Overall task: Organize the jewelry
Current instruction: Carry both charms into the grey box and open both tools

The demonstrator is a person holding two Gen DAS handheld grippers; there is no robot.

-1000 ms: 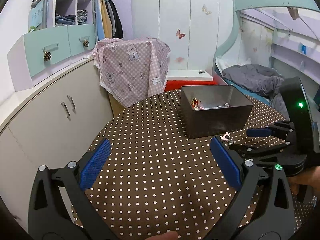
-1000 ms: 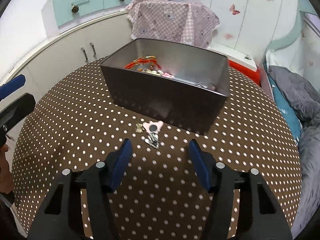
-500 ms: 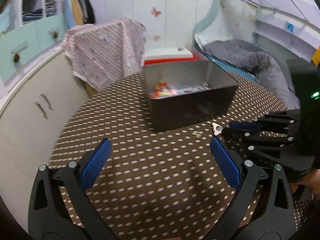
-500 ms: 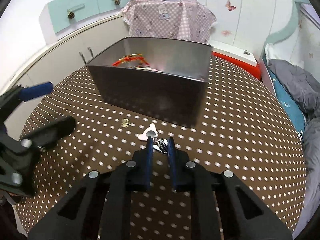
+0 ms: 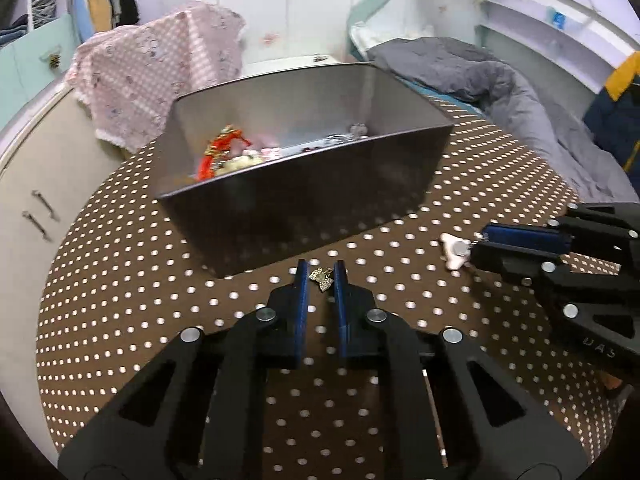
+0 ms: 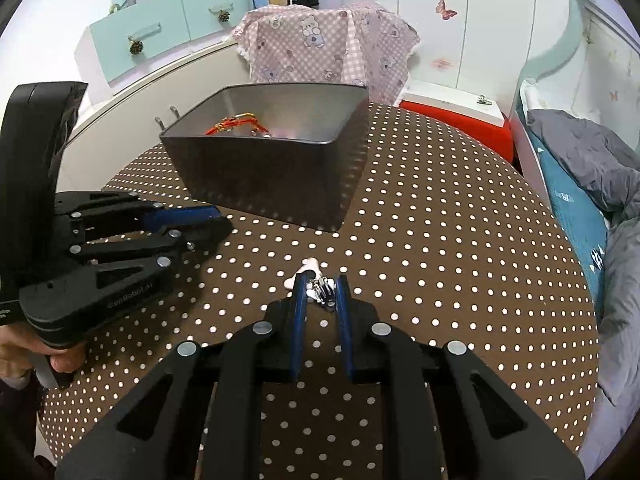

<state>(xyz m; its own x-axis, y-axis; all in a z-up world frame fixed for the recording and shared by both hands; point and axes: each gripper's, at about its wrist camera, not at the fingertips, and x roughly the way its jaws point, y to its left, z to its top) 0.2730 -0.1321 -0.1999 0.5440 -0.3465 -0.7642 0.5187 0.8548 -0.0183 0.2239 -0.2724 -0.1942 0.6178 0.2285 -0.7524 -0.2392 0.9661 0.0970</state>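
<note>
A dark metal box [image 5: 304, 196] stands on the polka-dot table [image 5: 120, 300] and holds a red cord piece [image 5: 222, 148] and other jewelry. My left gripper [image 5: 321, 276] is shut on a small gold brooch [image 5: 322, 278] just in front of the box. My right gripper [image 6: 322, 286] is shut on a silver charm [image 6: 322, 290] joined to a pale pink piece [image 6: 306, 270] resting on the table. The box also shows in the right wrist view [image 6: 272, 176]. The right gripper shows from the side in the left wrist view [image 5: 516, 246], with the pink piece [image 5: 454, 252] at its tips.
A pink bear-print cloth [image 6: 328, 48] drapes over something behind the table. White cabinets [image 5: 36, 184] stand to the left, a bed with grey bedding [image 5: 500, 88] to the right. A red and white box [image 6: 456, 116] sits behind the table.
My left gripper swung toward the box and closed from wide open onto the gold brooch. My right gripper closed on the silver charm half a second ago and still holds it.
</note>
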